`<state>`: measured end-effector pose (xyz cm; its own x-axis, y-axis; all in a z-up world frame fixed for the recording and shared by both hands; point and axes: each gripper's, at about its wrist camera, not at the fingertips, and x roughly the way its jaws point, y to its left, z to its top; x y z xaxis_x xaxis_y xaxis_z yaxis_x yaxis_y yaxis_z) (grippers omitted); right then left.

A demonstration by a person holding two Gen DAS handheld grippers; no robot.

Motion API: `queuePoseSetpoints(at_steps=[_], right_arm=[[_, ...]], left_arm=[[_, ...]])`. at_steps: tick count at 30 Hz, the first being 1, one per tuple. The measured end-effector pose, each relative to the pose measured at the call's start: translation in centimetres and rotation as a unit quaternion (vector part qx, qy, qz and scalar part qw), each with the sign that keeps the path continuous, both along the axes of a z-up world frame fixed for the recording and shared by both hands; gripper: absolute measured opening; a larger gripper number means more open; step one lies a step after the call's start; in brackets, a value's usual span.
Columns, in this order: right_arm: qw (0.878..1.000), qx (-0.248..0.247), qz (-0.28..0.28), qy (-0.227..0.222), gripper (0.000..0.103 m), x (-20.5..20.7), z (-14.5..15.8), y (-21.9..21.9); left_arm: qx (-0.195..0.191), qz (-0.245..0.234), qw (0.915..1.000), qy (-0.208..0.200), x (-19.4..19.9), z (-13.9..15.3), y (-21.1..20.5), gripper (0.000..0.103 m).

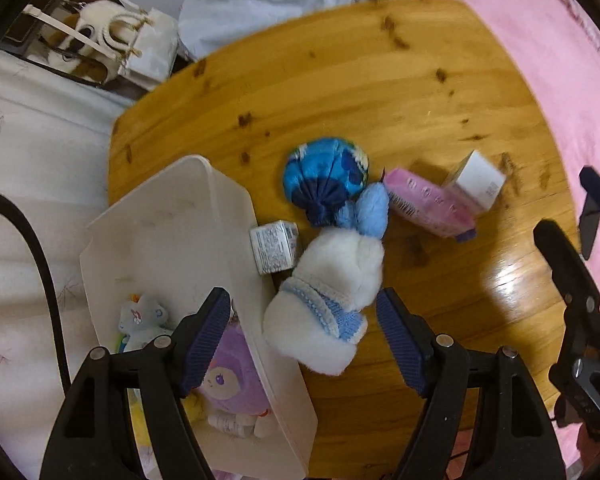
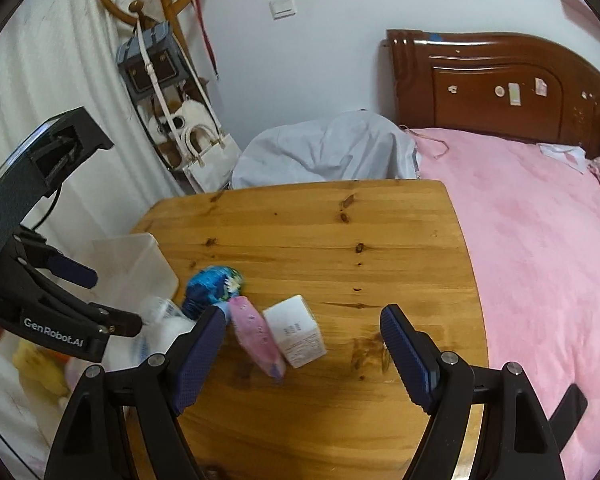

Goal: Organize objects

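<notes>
Our left gripper point(image 1: 304, 332) hangs wide open and empty over the white plush point(image 1: 332, 300), which lies on the table point(image 1: 380, 100) against the bin point(image 1: 172, 216) wall. We judge it light, soft and squashy; pinch across the knitted blue band. Our right gripper point(image 2: 304, 340) is also spread, holding nothing. Further out lie a small box point(image 1: 274, 246), blue ball point(image 1: 326, 178), pink pack point(image 1: 428, 204) and white box point(image 1: 478, 180). Bin contents are half hidden; the labels are unreadable.
</notes>
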<state>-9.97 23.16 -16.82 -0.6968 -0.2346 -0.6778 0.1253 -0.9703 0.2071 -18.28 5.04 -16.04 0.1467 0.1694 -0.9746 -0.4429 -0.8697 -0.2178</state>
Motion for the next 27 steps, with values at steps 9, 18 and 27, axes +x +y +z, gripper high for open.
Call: queuePoseSetpoints(at_steps=[9,18,27], right_arm=[[1.0,-0.007,0.025,-0.004,0.08,-1.5,-3.1,0.5],[0.999,-0.025,0.041,-0.013,0.071,-2.1,-4.8,0.2],[0.997,-0.048,0.053,-0.024,0.057,-2.8,-5.8,0.2]], left_arm=[[-0.045,-0.066,0.9967,-0.019,0.6,-2.6,2.9,0.079],[-0.074,-0.118,0.9895,-0.037,1.1,-4.7,4.3,0.079],[-0.088,-0.141,0.9847,-0.052,1.9,-5.7,4.6,0.079]])
